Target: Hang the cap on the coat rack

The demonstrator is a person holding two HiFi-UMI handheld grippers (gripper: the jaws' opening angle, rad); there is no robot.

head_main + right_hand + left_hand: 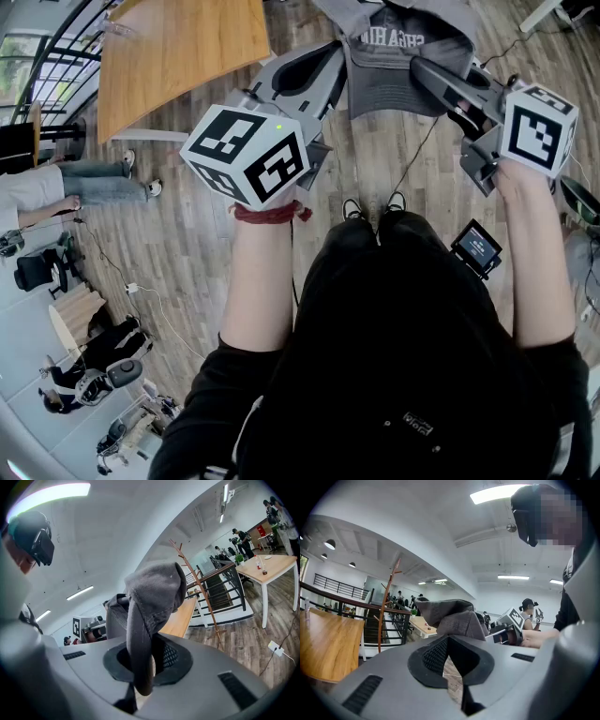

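A grey cap (394, 56) with white lettering hangs in the air between my two grippers. My left gripper (339, 58) meets its left edge, and its jaws close to a narrow point where the grey cloth (450, 616) begins. My right gripper (420, 67) is shut on the cap's stiff brim (140, 634), which stands upright between the pads. The crown (157, 585) bulges above them. The brown wooden coat rack (386, 606) stands on the floor some way beyond the cap; it also shows in the right gripper view as the rack (199, 592).
A large wooden table (178, 47) lies ahead on the left, near a black stair railing (347, 603). A cable (412, 159) runs across the wood floor, and a small screen device (478, 246) sits by my right arm. A white-legged table (274, 566) and people stand farther off.
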